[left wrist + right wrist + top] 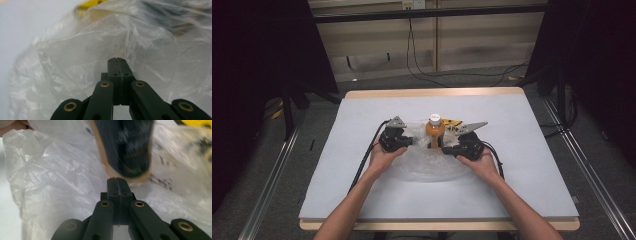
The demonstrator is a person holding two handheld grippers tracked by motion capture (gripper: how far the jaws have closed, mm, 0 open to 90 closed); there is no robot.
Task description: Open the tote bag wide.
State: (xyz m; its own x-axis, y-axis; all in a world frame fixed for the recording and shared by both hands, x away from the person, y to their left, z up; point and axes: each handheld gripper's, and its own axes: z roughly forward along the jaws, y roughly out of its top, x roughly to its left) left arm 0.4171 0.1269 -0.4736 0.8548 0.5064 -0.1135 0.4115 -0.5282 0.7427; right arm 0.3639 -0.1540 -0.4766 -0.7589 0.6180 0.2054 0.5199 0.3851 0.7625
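An orange bottle (pixel 434 129) with a white cap stands upright on a crumpled clear plastic bag (pixel 427 162) at the middle of the table. In the right gripper view the bottle (pixel 125 147) is blurred, shows a dark label, and is just beyond the tips. My left gripper (pixel 413 141) lies low at the bag's left side, jaws pointing toward the bottle. Its jaws (pixel 116 60) are shut, with the bag's film (pixel 75 62) right at the tips. My right gripper (pixel 446 148) sits at the bottle's right, and its jaws (pixel 116 179) are shut with nothing between them.
A yellow item (pixel 452 121) lies just behind the bottle, partly under the plastic. The grey-blue mat (pixel 522 150) covers the wooden table. Cables trail from both grippers toward the table's front. Dark curtains hang at both sides of the room.
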